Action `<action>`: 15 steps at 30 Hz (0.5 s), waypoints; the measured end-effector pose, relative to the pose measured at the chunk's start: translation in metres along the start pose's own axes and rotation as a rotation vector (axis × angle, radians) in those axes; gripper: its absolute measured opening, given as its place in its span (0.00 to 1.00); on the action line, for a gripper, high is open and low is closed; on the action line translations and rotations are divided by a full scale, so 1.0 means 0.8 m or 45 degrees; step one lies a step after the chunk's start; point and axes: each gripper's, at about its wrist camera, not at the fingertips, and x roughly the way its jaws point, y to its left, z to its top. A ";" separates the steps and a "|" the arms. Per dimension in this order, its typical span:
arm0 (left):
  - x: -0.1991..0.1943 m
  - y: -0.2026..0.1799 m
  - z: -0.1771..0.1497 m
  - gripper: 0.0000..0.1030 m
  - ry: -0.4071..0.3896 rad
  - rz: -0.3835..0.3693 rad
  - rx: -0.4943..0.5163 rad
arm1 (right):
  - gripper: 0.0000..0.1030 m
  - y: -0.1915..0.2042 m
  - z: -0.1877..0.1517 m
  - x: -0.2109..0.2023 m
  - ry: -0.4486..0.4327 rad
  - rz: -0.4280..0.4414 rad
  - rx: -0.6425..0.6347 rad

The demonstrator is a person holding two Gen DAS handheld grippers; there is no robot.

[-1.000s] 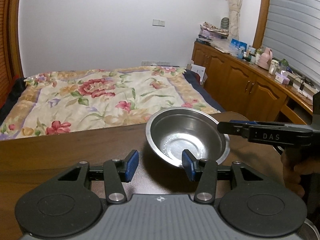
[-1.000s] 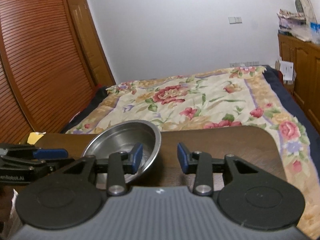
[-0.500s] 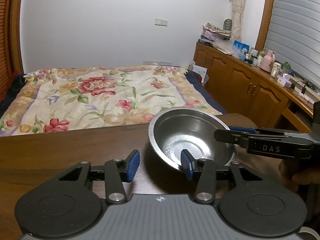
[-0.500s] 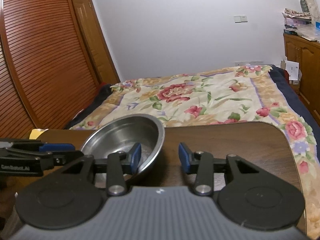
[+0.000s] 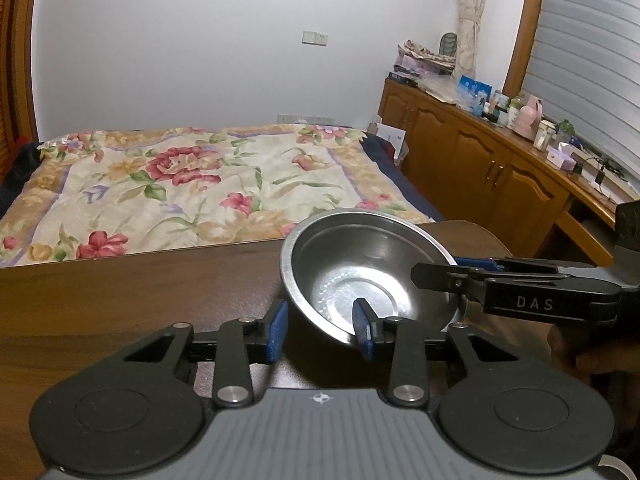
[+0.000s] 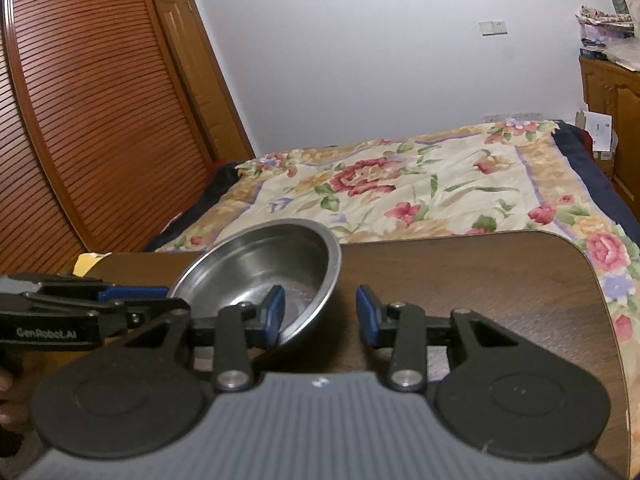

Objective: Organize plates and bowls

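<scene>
Left wrist view: The left tool (image 5: 320,332) is open, pads apart. Its right pad (image 5: 362,334) lies inside the bowl (image 5: 360,276), its left pad (image 5: 277,332) outside the wall; whether either pad touches the wall cannot be told. The steel bowl is empty and tilted, its opening facing the camera, at 1 o'clock from the tool, over the brown surface (image 5: 120,300). The right tool (image 5: 434,274) enters from 3 o'clock and reaches the bowl's right rim; its state cannot be told here. A bed (image 5: 192,184) lies at 12 o'clock beyond the surface.

Right wrist view: The right tool (image 6: 320,314) is open. Its left pad (image 6: 274,312) is inside the bowl (image 6: 260,264), its right pad (image 6: 366,316) outside. The bowl is empty, at 11 o'clock. The left tool (image 6: 160,300) enters from 9 o'clock at the bowl's left rim.
</scene>
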 end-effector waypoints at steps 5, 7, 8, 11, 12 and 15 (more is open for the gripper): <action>0.001 -0.002 -0.002 0.35 0.011 -0.005 0.005 | 0.37 -0.001 0.000 0.002 0.009 0.016 0.004; 0.001 -0.003 -0.002 0.34 0.012 -0.005 0.006 | 0.35 -0.001 0.000 0.003 0.014 0.023 0.006; 0.001 -0.003 -0.002 0.33 0.013 -0.005 0.006 | 0.34 -0.001 0.000 0.004 0.016 0.028 0.008; 0.001 -0.003 -0.003 0.30 0.012 -0.004 0.009 | 0.30 -0.001 -0.002 0.004 0.024 0.036 0.013; 0.001 -0.003 -0.003 0.29 0.012 -0.005 0.008 | 0.30 -0.002 -0.002 0.004 0.028 0.038 0.014; 0.002 -0.002 -0.003 0.26 0.013 -0.012 0.008 | 0.23 -0.001 -0.002 0.006 0.037 0.049 0.018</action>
